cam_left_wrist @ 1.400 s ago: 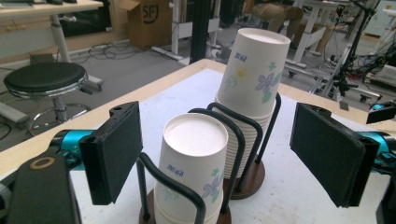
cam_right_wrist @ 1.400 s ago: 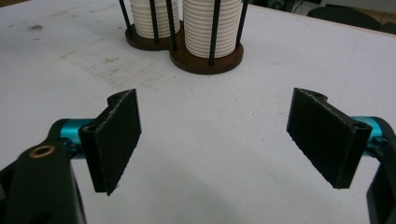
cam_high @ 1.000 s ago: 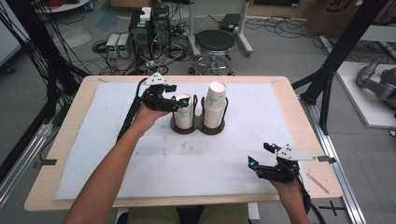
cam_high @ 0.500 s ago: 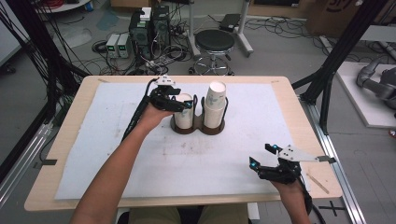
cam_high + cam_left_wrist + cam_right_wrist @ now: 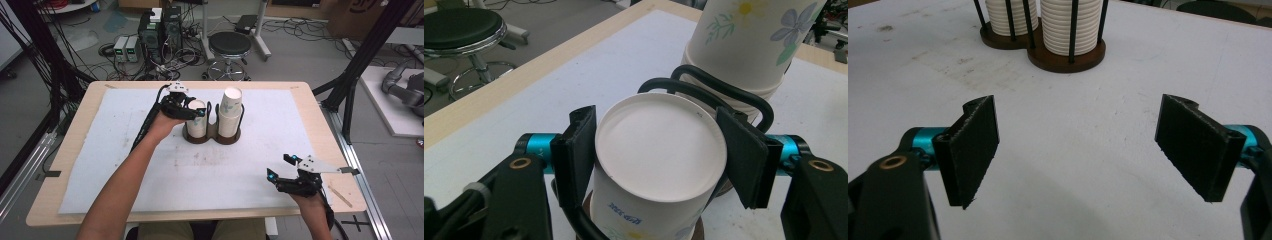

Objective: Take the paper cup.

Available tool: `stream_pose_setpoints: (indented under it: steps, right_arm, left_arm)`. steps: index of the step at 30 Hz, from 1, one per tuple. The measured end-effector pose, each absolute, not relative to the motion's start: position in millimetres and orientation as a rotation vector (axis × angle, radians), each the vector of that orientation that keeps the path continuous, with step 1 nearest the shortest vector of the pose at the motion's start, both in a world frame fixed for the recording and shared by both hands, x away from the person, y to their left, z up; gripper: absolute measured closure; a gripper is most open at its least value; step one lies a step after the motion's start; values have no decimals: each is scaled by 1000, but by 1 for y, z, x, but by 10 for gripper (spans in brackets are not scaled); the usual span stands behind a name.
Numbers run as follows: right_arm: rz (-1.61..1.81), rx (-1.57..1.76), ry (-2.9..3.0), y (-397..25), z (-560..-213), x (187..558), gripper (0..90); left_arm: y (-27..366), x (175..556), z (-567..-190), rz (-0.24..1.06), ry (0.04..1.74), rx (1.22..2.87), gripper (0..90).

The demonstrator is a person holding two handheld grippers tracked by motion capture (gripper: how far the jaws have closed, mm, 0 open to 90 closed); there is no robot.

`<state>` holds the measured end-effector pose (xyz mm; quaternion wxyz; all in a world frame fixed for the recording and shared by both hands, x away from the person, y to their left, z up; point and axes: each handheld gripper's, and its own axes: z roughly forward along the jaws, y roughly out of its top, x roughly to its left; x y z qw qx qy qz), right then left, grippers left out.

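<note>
Grey concrete floor, strewn with cables, power boxes and a round black stool (image 5: 229,44), lies beyond a pale wooden worktop (image 5: 80,112) covered by a white sheet (image 5: 130,170).

Near the far middle of the sheet stands a dark brown twin-ring cup holder with black wire uprights (image 5: 211,136). Its two wells each carry a stack of upturned white paper cups. The left stack (image 5: 196,120) is the shorter; the right stack (image 5: 229,112) rises higher and its top cup bears printed flowers, seen in the left gripper view (image 5: 744,45).

The left tool (image 5: 192,112) sits at the top of the shorter stack. In the left gripper view its two black pads (image 5: 579,150) flank the uppermost upturned white paper cup (image 5: 659,150), one at each side of the flat base; the left pad appears to touch the cup wall, while the right one lies just beside it. Whether the cup is truly pinched cannot be told.

The right tool (image 5: 281,167) hovers over the near right part of the sheet, well apart from the holder. Its jaws stand wide with bare sheet between them, as the right gripper view shows (image 5: 1083,150), and the holder's base (image 5: 1048,57) lies farther off ahead.
</note>
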<state>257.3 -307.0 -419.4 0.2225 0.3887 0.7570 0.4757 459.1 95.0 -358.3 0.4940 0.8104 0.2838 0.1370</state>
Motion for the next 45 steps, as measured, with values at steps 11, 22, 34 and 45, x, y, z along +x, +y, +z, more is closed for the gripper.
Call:
stream_pose_setpoints:
  steps: [11, 22, 34, 45]
  right_arm:
    - [1311, 1070, 2096, -307, -420, 258, 181]
    - [1312, 1078, 2103, -306, -420, 258, 181]
    - [1327, 1069, 2108, -305, -422, 264, 181]
    - [1346, 1054, 2104, -298, -416, 268, 181]
  left_arm:
    - [103, 456, -346, 335, 701, 1896, 364]
    - [116, 445, -310, 338, 709, 1774, 371]
    - [137, 422, -270, 347, 647, 1659, 373]
    - [164, 375, -275, 352, 576, 1607, 372]
